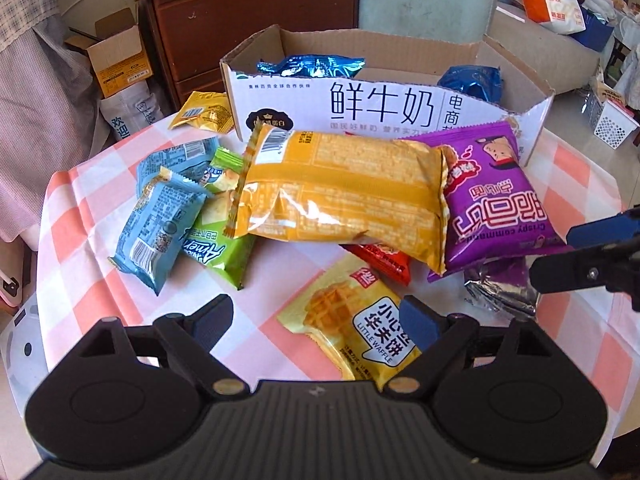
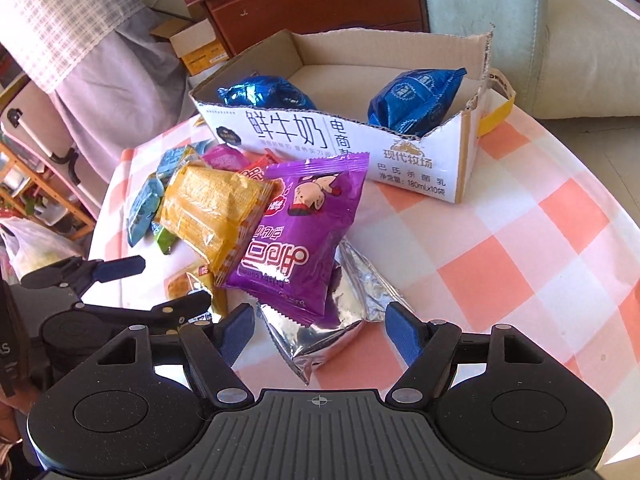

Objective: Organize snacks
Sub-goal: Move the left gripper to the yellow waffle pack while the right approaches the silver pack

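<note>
Left wrist view only: waffle packet just ahead of left gripper, between its fingers; small yellow packet beside cut-down milk carton box. Right wrist view only: box floor, mostly bare, 2 blue bags inside.

Left gripper: jaws wide, pads clear of waffle packet, nothing grasped.
Right gripper: jaws apart, released; silver packet between fingers, pads not pressing.

Snack pile ahead of both: large yellow bag, purple bag on top of silver packet.

Surface: pink-white checked cloth. Beyond box: brown cabinet.
</note>
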